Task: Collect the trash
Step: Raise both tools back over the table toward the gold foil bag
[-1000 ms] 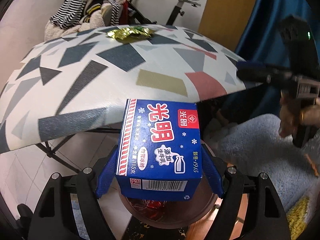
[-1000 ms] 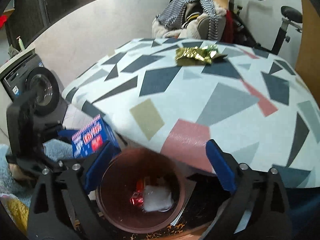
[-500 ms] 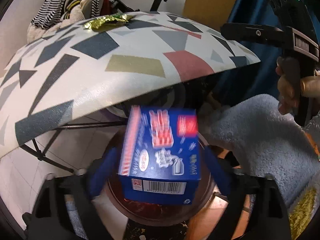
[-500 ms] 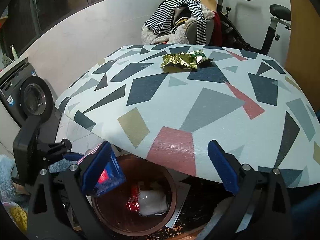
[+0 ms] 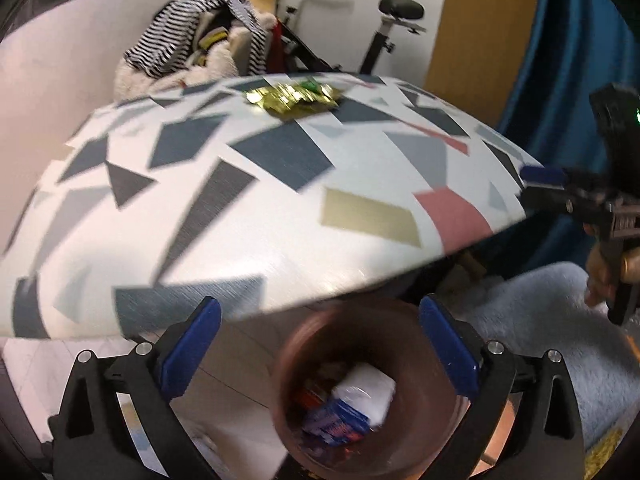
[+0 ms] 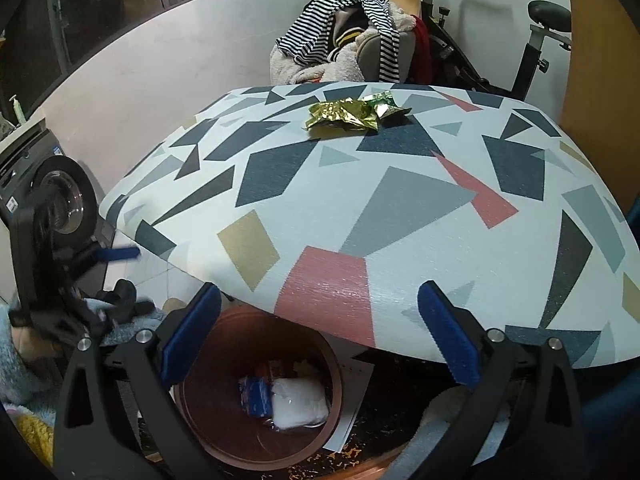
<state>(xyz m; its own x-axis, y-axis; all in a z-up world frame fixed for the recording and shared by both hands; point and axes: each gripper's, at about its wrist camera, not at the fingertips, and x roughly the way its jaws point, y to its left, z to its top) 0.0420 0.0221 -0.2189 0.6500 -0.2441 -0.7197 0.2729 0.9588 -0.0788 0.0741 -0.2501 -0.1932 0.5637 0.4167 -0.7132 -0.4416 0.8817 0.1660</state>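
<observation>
A brown round bin stands on the floor under the table edge; it also shows in the right wrist view. The blue milk carton lies inside it beside a white wad; the carton shows in the right wrist view too. My left gripper is open and empty above the bin. My right gripper is open and empty over the table's front edge. A crumpled gold wrapper and a small green wrapper lie at the far side of the table.
A chair piled with striped clothes and an exercise bike stand behind the table. A washing machine is at the left. A blue curtain hangs at the right. A grey fleece sleeve is beside the bin.
My left gripper opened and let go of the blue carton, which fell into the bin. The left gripper then rose and tilted up toward the table. The right gripper rose slightly.
</observation>
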